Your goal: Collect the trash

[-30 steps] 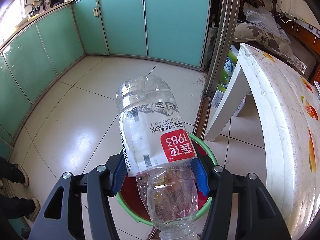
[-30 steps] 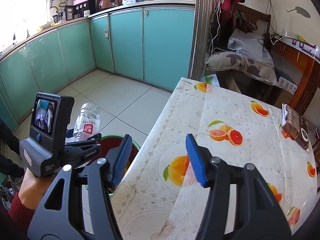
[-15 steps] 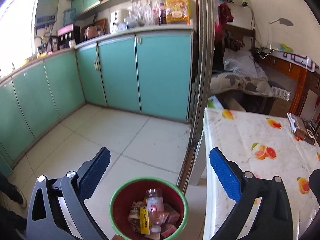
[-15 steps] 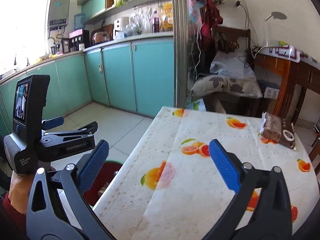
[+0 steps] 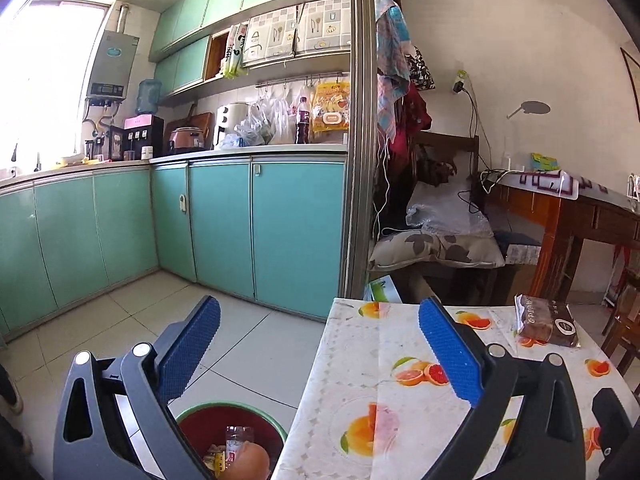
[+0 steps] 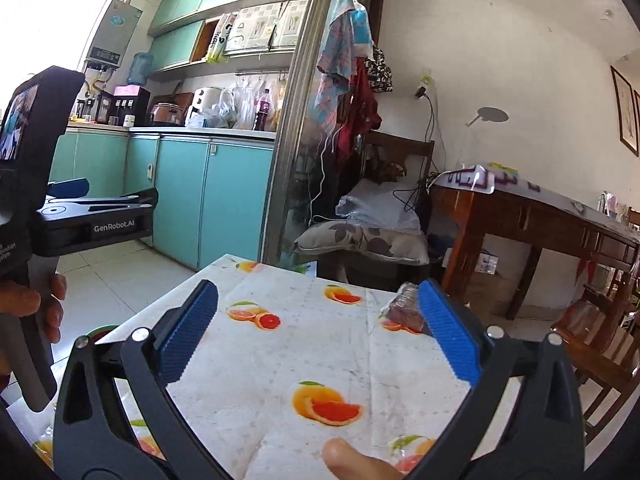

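1. Now the left gripper [image 5: 318, 346], black-framed with blue ribbed pads, has its jaws spread wide with nothing between them; they have just been opening.
2. Below it, on the pale tiled floor [image 5: 256, 344], stands the round red waste bin with a green rim [image 5: 191, 409], just beside the table's edge.
3. Inside the bin lies the clear plastic bottle [image 5: 239, 438], neck up among scraps of yellow and red packaging.
4. The right gripper [image 6: 318, 330], of the same black and blue make, is likewise wide apart and empty above the table; its jaws too have just been opening.
5. The table wears a white plastic cloth printed with orange and grapefruit slices [image 6: 320, 356].
6. On the far right part of the cloth rests a brown snack packet in clear wrap [image 5: 546, 320], well apart from both grippers; in the right wrist view the right pad partly hides it.
7. A hand [image 6: 40, 306] grips the left gripper's handle at the left of the right wrist view.
8. Teal cabinets [image 5: 224, 228] line the kitchen behind.
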The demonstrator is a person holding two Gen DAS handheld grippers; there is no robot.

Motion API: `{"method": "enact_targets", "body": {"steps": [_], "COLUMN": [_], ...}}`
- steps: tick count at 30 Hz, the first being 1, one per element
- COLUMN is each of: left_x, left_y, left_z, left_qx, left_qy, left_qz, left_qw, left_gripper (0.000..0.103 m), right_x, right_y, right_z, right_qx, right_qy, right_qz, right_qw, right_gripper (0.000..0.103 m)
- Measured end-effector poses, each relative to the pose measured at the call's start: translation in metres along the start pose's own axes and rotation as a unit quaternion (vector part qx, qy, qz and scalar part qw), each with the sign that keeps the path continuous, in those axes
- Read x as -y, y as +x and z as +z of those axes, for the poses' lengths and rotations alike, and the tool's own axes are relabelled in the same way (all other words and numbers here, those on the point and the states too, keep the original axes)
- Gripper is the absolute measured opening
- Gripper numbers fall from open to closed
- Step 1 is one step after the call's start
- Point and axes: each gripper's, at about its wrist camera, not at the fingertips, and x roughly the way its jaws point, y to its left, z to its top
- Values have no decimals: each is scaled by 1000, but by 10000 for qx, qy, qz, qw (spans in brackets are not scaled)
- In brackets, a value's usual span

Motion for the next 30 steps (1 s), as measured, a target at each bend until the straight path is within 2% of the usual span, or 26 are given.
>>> {"method": "enact_targets", "body": {"steps": [2,7,11,16,30], "left_x": [11,18,16,22,14], "left_y": [5,13,21,24,23], "left_z": [1,-7,-16,-21,-20], "left_qx": [-124,-358,-549,-566,-610], "left_qy": [92,6,-68,101,36], "left_qz": [-21,-159,-41,184,275], "left_qw": [9999,9992,9985,9982,9977], "left_gripper": [96,96,96,96,96], "right_x": [13,33,39,41,38], "right_y": [0,14,23,22,21], "right_z": [-5,-25,-33,-33,-33], "right_qx": [24,-327,-542,-547,-607], "right_qy": [222,461,524,587,616], "right_qz": [-75,-154,-166,-128,-57], "right_qw": [9997,9983,9970,9967,9962], "right_gripper": [99,99,99,99,99]}}
